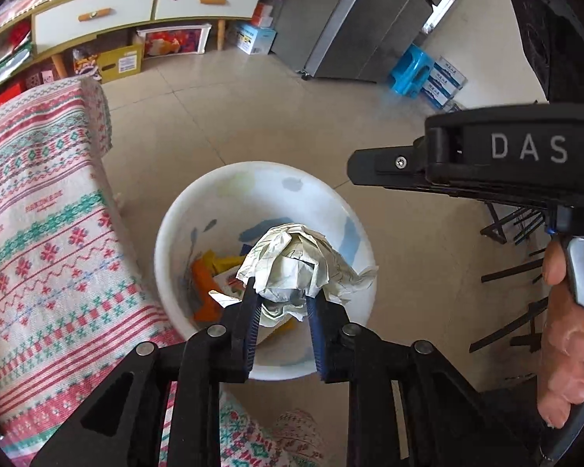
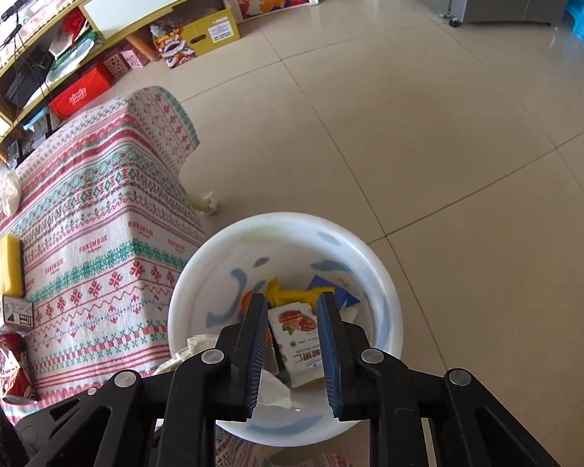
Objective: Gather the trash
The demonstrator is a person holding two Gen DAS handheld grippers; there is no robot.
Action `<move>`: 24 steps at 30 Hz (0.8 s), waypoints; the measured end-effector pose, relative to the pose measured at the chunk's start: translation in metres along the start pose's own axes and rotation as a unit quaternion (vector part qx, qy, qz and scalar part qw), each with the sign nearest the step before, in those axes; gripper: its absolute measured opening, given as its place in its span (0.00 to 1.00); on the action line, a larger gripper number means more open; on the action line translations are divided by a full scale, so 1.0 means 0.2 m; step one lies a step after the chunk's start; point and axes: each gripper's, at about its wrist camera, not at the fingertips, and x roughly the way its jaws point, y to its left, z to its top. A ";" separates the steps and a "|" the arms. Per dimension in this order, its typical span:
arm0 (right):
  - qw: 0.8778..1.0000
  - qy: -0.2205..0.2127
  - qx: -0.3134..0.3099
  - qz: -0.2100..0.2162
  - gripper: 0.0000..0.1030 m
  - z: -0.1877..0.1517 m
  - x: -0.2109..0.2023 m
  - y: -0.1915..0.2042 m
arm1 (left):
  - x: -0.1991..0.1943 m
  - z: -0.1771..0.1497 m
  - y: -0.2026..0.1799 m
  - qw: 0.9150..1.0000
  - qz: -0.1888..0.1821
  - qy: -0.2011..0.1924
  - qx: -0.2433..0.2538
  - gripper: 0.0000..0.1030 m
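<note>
A white bin (image 1: 183,210) stands on the floor beside the cloth-covered table and holds orange and yellow wrappers. Over it, my left gripper (image 1: 282,292) pinches a crumpled paper ball (image 1: 292,257) between its fingertips. In the right wrist view, my right gripper (image 2: 292,303) hangs over the same bin (image 2: 389,292) with its jaws apart. A white snack packet (image 2: 296,334) with a nut picture shows in the gap, touching neither pad, above the other wrappers. The right gripper's black body (image 1: 486,155) and the hand (image 1: 564,334) holding it show in the left wrist view.
The table's red-and-green patterned cloth (image 2: 109,202) carries a yellow sponge (image 2: 7,264), a small box (image 2: 17,311) and a red snack bag (image 2: 11,366). A crumpled tissue (image 2: 208,202) lies on the floor by the table. A low cabinet, a grey fridge (image 1: 354,27) and a blue stool (image 1: 410,70) stand farther off.
</note>
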 end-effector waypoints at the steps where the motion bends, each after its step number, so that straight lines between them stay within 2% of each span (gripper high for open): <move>1: 1.000 -0.004 0.007 0.000 0.26 0.01 0.00 -0.01 | 0.03 0.01 -0.01 1.000 0.000 0.005 0.005 0.42; 4: 1.000 -0.014 0.024 0.003 0.26 0.02 -0.01 -0.04 | 0.05 0.02 -0.01 1.000 0.018 0.002 -0.005 0.50; 7: 0.999 -0.017 0.033 0.003 0.29 0.03 0.00 -0.05 | 0.02 -0.01 0.04 1.000 0.004 0.004 -0.021 0.50; 11: 0.999 -0.014 0.031 0.009 0.29 0.03 0.01 -0.02 | -0.06 -0.04 0.12 0.999 0.011 -0.001 -0.034 0.50; 19: 0.999 -0.007 0.015 0.036 0.31 0.06 0.05 0.12 | -0.34 -0.09 0.35 0.997 0.041 -0.014 -0.056 0.50; 24: 0.999 -0.001 -0.007 0.052 0.32 0.06 0.09 0.26 | -0.58 -0.09 0.61 0.992 0.079 -0.042 -0.087 0.50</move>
